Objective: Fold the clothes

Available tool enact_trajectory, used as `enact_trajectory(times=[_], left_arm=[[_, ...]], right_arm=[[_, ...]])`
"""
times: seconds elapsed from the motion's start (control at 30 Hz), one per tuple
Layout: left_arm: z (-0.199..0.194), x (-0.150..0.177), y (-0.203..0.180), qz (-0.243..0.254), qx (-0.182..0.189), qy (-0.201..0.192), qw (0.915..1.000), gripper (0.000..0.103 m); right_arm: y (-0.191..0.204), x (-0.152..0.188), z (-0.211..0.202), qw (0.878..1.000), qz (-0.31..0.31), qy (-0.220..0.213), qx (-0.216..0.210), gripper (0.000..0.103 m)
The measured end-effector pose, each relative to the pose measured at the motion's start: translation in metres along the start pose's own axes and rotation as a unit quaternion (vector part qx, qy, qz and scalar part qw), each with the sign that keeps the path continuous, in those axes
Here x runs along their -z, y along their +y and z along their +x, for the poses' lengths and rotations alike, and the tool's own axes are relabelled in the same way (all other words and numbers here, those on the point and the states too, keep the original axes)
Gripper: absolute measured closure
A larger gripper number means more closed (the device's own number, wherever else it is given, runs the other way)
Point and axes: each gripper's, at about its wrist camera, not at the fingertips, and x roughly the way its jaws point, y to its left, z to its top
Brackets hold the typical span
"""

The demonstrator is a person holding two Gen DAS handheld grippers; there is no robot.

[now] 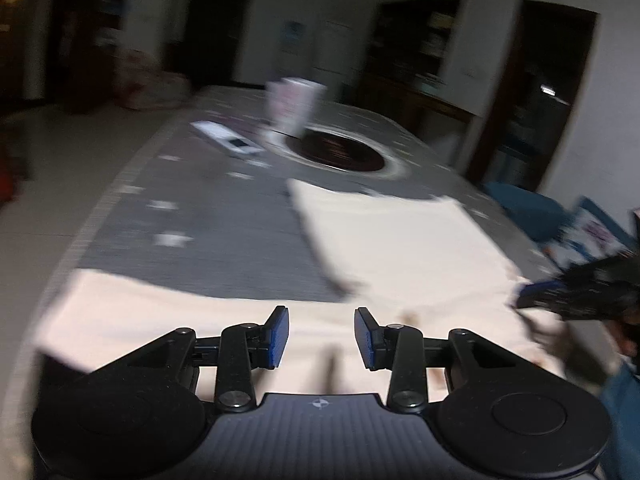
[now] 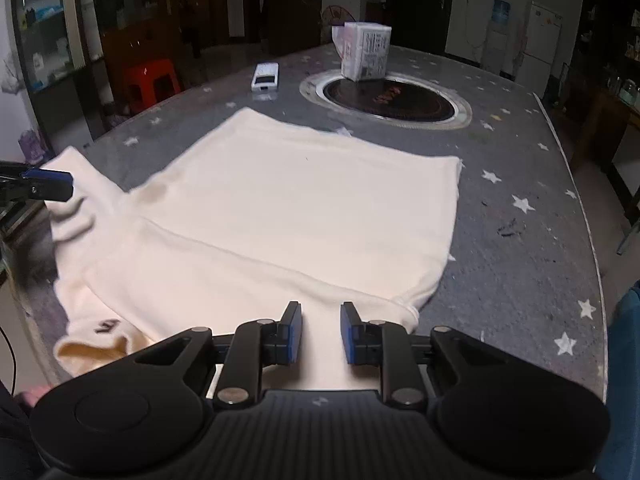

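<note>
Lying flat across the near part of the grey star-patterned tabletop is a cream garment, its body reaching toward the round dark inset at the table's centre. One sleeve is extending toward the left edge of the tabletop, and a second sleeve or cuff, showing a small dark mark, is lying at the near-left edge.

The right gripper is hovering over the near edge of the garment, pointing down at the cloth. Its blue pads are standing a short way apart with cloth visible in the gap; they are not pressing on the fabric.

The left gripper is positioned over the sleeve near the left edge of the tabletop; that view is blurred. Its pads are standing apart with nothing clamped between them. In the right wrist view its tip is appearing at the left, just beside the sleeve end; whether it is touching cannot be determined.

A white handheld device and a white printed box are resting beyond the garment, the box at the far rim of the inset.
</note>
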Motion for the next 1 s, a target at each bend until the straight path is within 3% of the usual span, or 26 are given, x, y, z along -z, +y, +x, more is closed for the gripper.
enact_trajectory(times=[0.13,0.27,0.43,0.7,1.0], left_arm=[[-0.013,0.001,0.028,-0.025,-0.083,-0.026,0.9959,0.063],[-0.021,0.002,0.054,-0.043,-0.156,-0.043,0.9860,0.054],[-0.019,0.007,0.077,-0.064,-0.201,-0.041,0.9766,0.050],[-0.015,0.013,0.091,-0.082,-0.219,-0.034,0.9717,0.053],[-0.010,0.015,0.090,-0.085,-0.215,-0.029,0.9725,0.089]], right_arm=[[0.008,-0.002,-0.002,1.000,-0.011,0.000,-0.007,0.082],[0.014,-0.003,-0.001,1.000,-0.015,0.001,-0.014,0.082],[0.019,-0.004,0.000,1.000,-0.018,0.003,-0.020,0.081],[0.023,-0.003,0.003,0.999,-0.019,0.009,-0.025,0.078],[0.022,-0.002,0.000,1.000,-0.015,0.004,-0.025,0.072]])
